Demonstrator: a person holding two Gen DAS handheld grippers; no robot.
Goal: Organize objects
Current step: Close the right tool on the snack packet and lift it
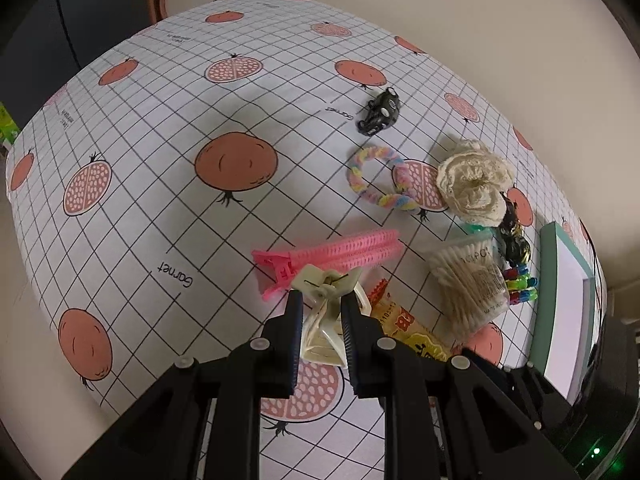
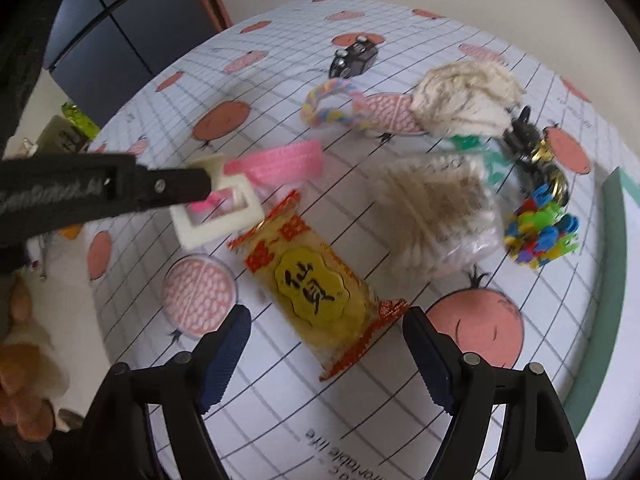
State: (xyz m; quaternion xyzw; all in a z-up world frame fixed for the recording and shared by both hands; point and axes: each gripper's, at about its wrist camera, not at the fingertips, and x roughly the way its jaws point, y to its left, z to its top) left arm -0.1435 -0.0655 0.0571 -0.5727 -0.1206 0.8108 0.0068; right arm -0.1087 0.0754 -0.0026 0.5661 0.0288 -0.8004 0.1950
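L gripper [image 1: 322, 312] clamped on cream hair claw clip [image 1: 326, 320]; jaws narrow, pads pressing clip from both sides, clip raised off the tablecloth [image 1: 160, 152]. In R wrist view the L gripper [image 2: 208, 188] enters from 9 o'clock w/ the clip [image 2: 216, 208] at its tip, hanging above the cloth [image 2: 400, 400]. R gripper [image 2: 326, 344] spread wide, nothing between fingers, hovering over near end of yellow snack packet [image 2: 316, 284] w/ red trim; contact w/ packet: can't tell. Outward from clip, L view: pink ribbed hair clip [image 1: 332, 254] just past it at 12 o'clock, lying flat; snack packet [image 1: 408, 328] at 3 o'clock, partly under R-side finger; bag of cotton swabs [image 1: 472, 284] beyond packet, ~2 o'clock. Pastel twisted ring [image 1: 380, 178] at 1 o'clock, overlapping a pomegranate print. Cream crochet flower [image 1: 474, 182] just beside ring's R edge. Black toy car [image 1: 380, 114] farther out, 1 o'clock, apart from ring. Black-gold wrapped item [image 1: 514, 232] and coloured bead cluster [image 1: 520, 284] at R side of swab bag, touching or nearly. Teal-edged tray [image 1: 550, 280] at far 3 o'clock, at table edge. R view blurred; same items: pink clip [image 2: 280, 160], swabs [image 2: 436, 212], ring [image 2: 328, 106], flower [image 2: 464, 96], car [image 2: 354, 58], beads [image 2: 540, 232].
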